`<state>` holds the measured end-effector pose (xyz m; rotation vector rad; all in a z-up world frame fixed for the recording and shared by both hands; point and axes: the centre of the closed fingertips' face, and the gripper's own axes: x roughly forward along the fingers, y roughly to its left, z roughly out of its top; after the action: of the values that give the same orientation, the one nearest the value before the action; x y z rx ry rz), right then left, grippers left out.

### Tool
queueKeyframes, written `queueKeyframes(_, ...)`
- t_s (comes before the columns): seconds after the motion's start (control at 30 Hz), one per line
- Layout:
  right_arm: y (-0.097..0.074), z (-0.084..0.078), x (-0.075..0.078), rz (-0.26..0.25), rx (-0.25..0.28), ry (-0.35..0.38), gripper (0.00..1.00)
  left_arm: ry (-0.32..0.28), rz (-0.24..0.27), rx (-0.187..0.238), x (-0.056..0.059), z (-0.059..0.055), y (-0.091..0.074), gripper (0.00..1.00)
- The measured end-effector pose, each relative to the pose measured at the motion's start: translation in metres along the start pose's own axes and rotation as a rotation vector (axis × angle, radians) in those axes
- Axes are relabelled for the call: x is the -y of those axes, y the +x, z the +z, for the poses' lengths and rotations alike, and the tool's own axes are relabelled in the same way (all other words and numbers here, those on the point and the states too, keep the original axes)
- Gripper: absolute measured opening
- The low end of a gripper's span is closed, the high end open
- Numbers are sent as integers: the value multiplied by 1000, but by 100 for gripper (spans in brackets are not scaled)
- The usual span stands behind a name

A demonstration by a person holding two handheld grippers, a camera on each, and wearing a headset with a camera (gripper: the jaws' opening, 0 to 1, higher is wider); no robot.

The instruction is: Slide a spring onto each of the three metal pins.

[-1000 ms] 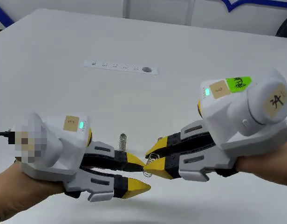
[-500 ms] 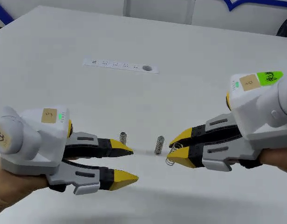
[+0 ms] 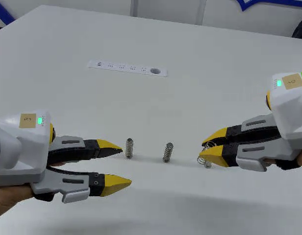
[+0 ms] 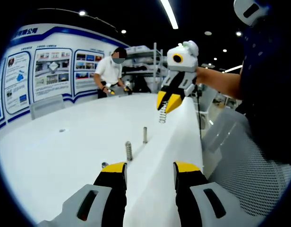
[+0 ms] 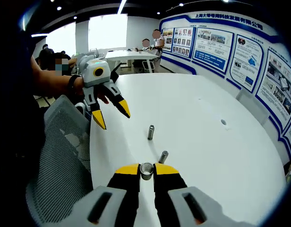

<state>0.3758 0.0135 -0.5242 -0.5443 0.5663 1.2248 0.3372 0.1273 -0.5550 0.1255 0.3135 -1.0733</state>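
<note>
Two metal pins, each with a spring on it, stand on the white table: the left pin (image 3: pixel 129 148) (image 4: pixel 128 150) (image 5: pixel 150 132) and the middle pin (image 3: pixel 167 152) (image 4: pixel 145 134) (image 5: pixel 163 156). My right gripper (image 3: pixel 206 150) (image 5: pixel 146 171) (image 4: pixel 167 101) is shut on a loose spring (image 3: pixel 202 160) (image 5: pixel 146 170) (image 4: pixel 162 113), which hangs from its tips. That spring is just over a third pin (image 3: pixel 208 164), mostly hidden by the jaws. My left gripper (image 3: pixel 120 165) (image 4: pixel 150 168) (image 5: pixel 110 111) is open and holds nothing, its tips just left of the left pin.
A white power strip (image 3: pixel 127 69) lies farther back on the table. The table's near edge (image 4: pixel 181 137) runs just below both grippers. A mesh chair back (image 5: pixel 60 156) stands beside the table. People (image 4: pixel 110 71) are at another table behind.
The grippers, tip to tip a second ago, have drawn apart: the left one leftward, the right one rightward with its spring. The sprung middle pin now stands in view between them.
</note>
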Motion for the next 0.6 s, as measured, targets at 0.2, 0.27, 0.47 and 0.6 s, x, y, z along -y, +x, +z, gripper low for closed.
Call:
queueKeyframes(0.2, -7, -9, 20, -53, -8, 31, 11, -15, 18, 3, -2, -3, -4, 42)
queueKeyframes(0.27, -8, -12, 26, -71, -5, 44, 11, -17, 23, 3, -2, -4, -4, 43)
queueKeyframes(0.47, -7, -21, 39, -109, -22, 62, 11, -26, 34, 4, -3, -6, -7, 44)
queueKeyframes(0.6, -7, -25, 51, -146, -20, 86, 11, -30, 36, -1, -3, -9, -8, 44)
